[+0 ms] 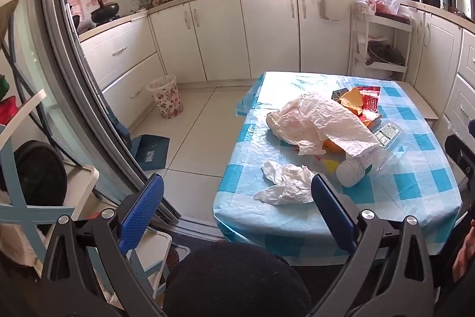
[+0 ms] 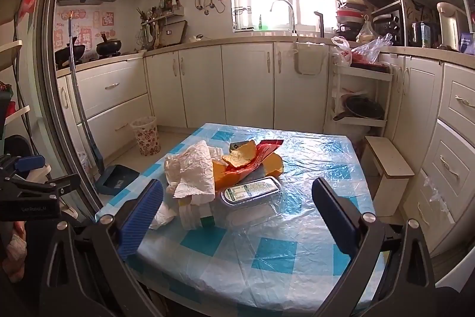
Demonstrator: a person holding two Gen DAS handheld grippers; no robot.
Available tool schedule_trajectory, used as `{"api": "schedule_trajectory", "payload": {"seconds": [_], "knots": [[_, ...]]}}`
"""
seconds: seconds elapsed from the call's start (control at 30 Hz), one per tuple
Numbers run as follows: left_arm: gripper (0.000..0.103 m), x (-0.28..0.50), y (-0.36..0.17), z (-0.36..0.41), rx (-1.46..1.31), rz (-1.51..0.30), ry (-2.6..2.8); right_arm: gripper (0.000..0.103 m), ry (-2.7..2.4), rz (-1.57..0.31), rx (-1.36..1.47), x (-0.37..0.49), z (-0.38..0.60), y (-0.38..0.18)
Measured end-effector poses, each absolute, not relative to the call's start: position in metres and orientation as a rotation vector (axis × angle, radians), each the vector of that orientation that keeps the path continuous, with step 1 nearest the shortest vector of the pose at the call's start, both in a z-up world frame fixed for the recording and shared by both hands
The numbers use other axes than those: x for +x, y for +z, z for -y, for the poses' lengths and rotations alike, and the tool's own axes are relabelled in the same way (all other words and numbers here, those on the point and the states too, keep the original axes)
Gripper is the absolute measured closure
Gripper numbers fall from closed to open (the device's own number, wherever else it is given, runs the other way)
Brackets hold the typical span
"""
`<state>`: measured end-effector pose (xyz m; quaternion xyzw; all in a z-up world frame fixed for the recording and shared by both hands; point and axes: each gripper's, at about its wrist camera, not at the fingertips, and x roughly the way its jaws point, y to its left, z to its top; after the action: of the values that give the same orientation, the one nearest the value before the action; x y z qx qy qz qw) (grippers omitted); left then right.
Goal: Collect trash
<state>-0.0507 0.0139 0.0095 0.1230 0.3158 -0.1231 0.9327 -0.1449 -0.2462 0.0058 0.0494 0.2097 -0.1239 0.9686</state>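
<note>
A pile of trash is heaped on the checked table. A flowered bin is seen on the floor, well apart. "GenRobot_AI" is printed on the left gripper. Both jaws are held wide apart, the right gripper included, with nothing gripped.

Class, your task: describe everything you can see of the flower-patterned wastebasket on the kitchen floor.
The wastebasket is a small round bin, wider at its rim than its base, white with red flower prints. It seems lined with thin clear plastic folded over the rim. It stands upright on the pale floor tiles, close against the lower drawers, left of the table. What is inside cannot be seen.
</note>
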Motion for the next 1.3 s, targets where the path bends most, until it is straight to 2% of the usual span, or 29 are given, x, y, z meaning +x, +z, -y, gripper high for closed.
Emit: {"api": "schedule_trajectory", "payload": {"seconds": [1.3], "knots": [[0.007, -0.062, 0.01, -0.004, 0.27, -0.614, -0.258, 0.007, -0.303, -0.355, 0.146, -0.159, 0.265, 0.011]]}}
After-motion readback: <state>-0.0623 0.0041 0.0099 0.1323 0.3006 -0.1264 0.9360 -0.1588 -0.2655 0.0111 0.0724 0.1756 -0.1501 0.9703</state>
